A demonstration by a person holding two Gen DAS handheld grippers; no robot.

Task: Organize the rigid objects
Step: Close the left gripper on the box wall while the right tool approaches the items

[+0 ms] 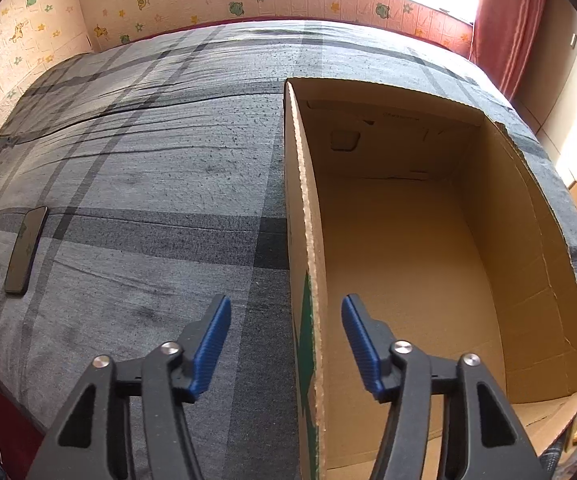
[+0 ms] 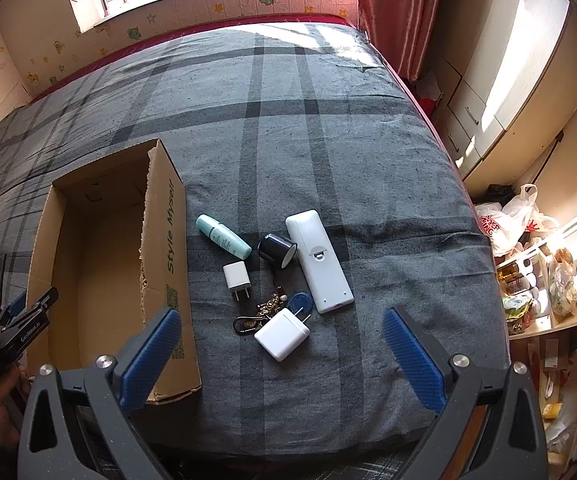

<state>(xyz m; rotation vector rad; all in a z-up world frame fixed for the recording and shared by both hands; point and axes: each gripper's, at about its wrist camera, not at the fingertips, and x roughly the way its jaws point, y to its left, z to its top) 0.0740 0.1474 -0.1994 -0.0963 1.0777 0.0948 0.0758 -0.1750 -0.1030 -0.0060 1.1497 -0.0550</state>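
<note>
An open, empty cardboard box [image 1: 408, 264] lies on the plaid bed. My left gripper [image 1: 286, 300] straddles the box's left wall [image 1: 306, 240]; its blue pads stand clear of the cardboard on both sides, so it is open. Right of the box [image 2: 170, 240] lie a mint tube [image 2: 223, 241], a black cup [image 2: 277, 249], a white remote [image 2: 319, 260], a small white charger [image 2: 235, 278], a larger white charger [image 2: 281, 334] and keys with a blue fob [image 2: 276, 306]. My right gripper [image 2: 282, 314] hangs wide open above this pile, holding nothing.
A dark phone [image 1: 26, 250] lies on the bed [image 1: 148, 160] far left of the box. In the right wrist view the left gripper [image 2: 16, 316] and a hand show at the left edge. Shelves with bags and jars [image 2: 528, 280] stand right of the bed.
</note>
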